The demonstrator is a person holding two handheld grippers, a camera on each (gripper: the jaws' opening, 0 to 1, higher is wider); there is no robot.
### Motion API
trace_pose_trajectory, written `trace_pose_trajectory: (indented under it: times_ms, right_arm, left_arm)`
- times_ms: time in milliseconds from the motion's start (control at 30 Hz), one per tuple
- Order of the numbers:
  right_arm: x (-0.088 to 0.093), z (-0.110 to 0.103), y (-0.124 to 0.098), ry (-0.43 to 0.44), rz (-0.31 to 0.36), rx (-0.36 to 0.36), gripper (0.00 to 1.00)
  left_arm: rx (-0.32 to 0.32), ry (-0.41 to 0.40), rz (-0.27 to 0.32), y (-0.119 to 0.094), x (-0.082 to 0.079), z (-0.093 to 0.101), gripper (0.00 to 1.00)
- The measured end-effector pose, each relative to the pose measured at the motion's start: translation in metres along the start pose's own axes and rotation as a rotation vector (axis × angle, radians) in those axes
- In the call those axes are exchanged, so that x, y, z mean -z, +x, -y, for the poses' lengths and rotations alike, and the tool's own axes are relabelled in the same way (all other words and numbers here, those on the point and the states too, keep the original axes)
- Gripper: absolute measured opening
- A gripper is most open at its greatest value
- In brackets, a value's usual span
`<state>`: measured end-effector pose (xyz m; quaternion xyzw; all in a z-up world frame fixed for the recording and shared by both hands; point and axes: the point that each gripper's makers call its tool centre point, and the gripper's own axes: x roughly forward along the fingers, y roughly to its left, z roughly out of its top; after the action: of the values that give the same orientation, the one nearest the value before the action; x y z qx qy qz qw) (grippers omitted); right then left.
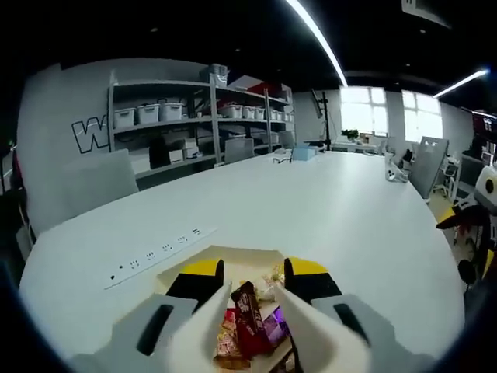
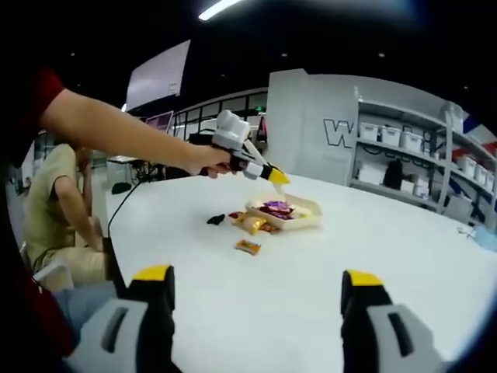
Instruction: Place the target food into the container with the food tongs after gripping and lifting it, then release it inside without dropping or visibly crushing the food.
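Observation:
In the left gripper view, my left gripper (image 1: 255, 272) hangs open just over a shallow beige tray (image 1: 194, 260). The tray holds several wrapped snacks. A red-brown packet (image 1: 247, 307) and a purple one (image 1: 273, 322) lie between the yellow-tipped jaws, and neither jaw visibly touches them. In the right gripper view, a hand holds the left gripper (image 2: 276, 177) above the tray (image 2: 304, 222) at mid-table. My right gripper (image 2: 258, 287) is low, near the table edge, wide open and holding nothing. A golden snack (image 2: 252, 225), an orange snack (image 2: 248, 247) and a small dark piece (image 2: 216, 220) lie on the table beside the tray.
A white power strip (image 1: 151, 255) lies left of the tray on the big white table (image 1: 326, 210). Storage shelves with bins (image 1: 202, 116) stand behind the table. A seated person (image 2: 58, 210) is at the table's left side. A cable (image 2: 128, 203) runs across the tabletop.

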<state>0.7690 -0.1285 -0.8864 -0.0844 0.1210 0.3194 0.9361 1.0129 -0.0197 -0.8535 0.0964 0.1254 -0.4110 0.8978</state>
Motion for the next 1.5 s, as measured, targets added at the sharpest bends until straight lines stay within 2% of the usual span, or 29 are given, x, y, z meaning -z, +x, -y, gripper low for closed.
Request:
trace_pose_trajectory:
  times_ms: [233,500,633,900,1100,1233,1400,1500]
  right_arm:
    - [-0.001,0.006,0.0,-0.003,0.0,0.02,0.88]
    - [0.003,0.001,-0.001,0.005,-0.002,0.019,0.89]
    - [0.003,-0.001,-0.003,0.004,-0.001,0.015,0.89]
    - [0.005,-0.003,-0.003,0.013,-0.008,0.018,0.93]
    - [0.008,-0.005,0.004,0.01,-0.019,0.019,0.93]
    - [0.009,0.005,0.009,0.014,-0.025,0.045,0.93]
    - [0.007,0.007,0.007,0.016,-0.017,0.053,0.93]
    - [0.004,0.009,0.007,0.016,-0.007,0.056,0.93]
  left_arm:
    - [0.022,0.002,0.0,-0.01,0.002,0.014,0.29]
    - [0.055,0.021,-0.015,-0.018,0.006,0.033,0.29]
    - [0.059,0.004,-0.005,-0.022,0.006,0.04,0.29]
    - [0.095,0.01,-0.019,-0.037,0.02,0.065,0.29]
    - [0.113,0.007,-0.016,-0.047,0.024,0.078,0.29]
    - [0.13,0.033,-0.019,-0.049,0.027,0.08,0.29]
    - [0.145,0.027,-0.037,-0.053,0.036,0.084,0.29]
    - [0.157,0.021,-0.044,-0.051,0.04,0.08,0.29]
